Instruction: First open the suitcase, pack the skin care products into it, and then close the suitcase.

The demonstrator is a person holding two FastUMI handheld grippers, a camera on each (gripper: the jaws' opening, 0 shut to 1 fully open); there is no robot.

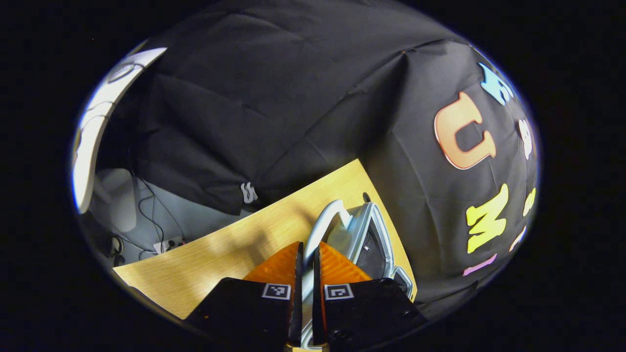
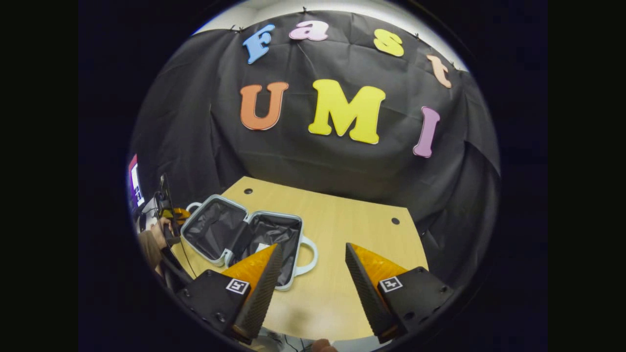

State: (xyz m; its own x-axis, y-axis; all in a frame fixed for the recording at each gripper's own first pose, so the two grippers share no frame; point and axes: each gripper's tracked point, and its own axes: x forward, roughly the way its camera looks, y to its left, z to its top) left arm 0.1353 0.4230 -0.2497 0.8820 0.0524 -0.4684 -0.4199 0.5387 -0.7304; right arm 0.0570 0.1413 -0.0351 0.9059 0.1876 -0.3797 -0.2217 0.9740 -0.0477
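Black cloth walls close in a pale wooden table (image 2: 342, 220) where a small light-blue suitcase (image 2: 230, 256) lies at the lower left of the right gripper view, opened flat, both dark-lined halves facing up. A pale item rests in the nearer half, too small to identify as a skin care product.

At the bottom centre of the left gripper view, the left gripper (image 1: 307, 264) has its orange fingers pressed almost together on the suitcase's pale handle (image 1: 323, 220), which runs up between them. The right gripper (image 2: 313, 266), at the bottom of its own view, is spread wide and holds nothing, hovering over bare table just right of the case.

Judging by this layout, closing looks like the step in hand. To do it well, the handle grip should stay firm while that half swings over in an arc about the hinge, and the free gripper could steady the other half so the case does not slide.

At the left edge of the right gripper view a hand (image 2: 159, 234) holds the other gripper beside cables and a lit screen (image 2: 134, 183). Nothing on the table blocks the lid's path.
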